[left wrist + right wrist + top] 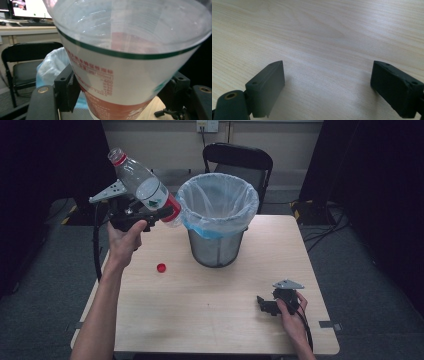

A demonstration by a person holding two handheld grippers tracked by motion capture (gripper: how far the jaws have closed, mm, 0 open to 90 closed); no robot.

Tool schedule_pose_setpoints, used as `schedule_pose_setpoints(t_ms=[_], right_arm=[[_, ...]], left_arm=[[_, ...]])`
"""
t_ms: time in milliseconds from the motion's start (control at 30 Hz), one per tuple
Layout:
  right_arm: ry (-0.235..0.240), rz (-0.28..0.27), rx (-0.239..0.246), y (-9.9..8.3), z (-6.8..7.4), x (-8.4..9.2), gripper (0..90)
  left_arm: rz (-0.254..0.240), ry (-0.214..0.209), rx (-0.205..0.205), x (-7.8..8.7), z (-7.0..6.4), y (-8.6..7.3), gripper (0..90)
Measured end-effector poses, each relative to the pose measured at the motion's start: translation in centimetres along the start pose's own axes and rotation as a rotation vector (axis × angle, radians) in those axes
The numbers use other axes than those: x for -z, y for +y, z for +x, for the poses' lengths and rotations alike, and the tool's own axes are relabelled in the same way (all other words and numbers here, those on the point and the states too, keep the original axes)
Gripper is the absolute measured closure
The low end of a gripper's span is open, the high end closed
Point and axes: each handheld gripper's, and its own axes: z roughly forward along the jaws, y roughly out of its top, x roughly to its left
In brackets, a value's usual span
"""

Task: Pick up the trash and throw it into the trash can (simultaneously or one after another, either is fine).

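Note:
A clear plastic bottle (142, 185) with a white and red label hangs tilted above the table's left side, its open neck up and to the left, its base close to the bin's rim. My left gripper (165, 212) is shut on its labelled lower part. In the left gripper view the bottle (125, 62) sits between both pads (68, 87). A red cap (161, 267) lies on the table. My right gripper (262, 304) rests on the table near the front right, open, and in its own view the right gripper (327, 87) has bare wood between its jaws.
A mesh bin (218, 245) with a pale blue liner (218, 195) stands at the table's back centre; the liner (50, 67) is just beyond the left jaw. A black chair (237, 157) stands behind the table (210, 310).

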Motion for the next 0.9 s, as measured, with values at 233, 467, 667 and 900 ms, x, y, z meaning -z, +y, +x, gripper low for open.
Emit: schedule_pose_setpoints(t_ms=[233,467,667,900], right_arm=[[-0.002,-0.001,0.000,0.0,0.0,0.0,11.1],[0.000,0.000,0.001,0.0,0.0,0.0,11.1],[-0.001,0.000,0.001,0.0,0.0,0.0,11.2],[-0.001,0.000,0.001,0.0,0.0,0.0,11.2]], left_arm=[[0.001,-0.026,-0.010,-1.8,-0.4,1.2,28.6],[0.006,-0.050,-0.023,-4.4,-1.1,2.3,28.5],[0.006,-0.062,-0.041,-6.2,-1.2,3.3,28.6],[0.015,-0.075,-0.034,-8.5,-1.2,3.7,28.6]])
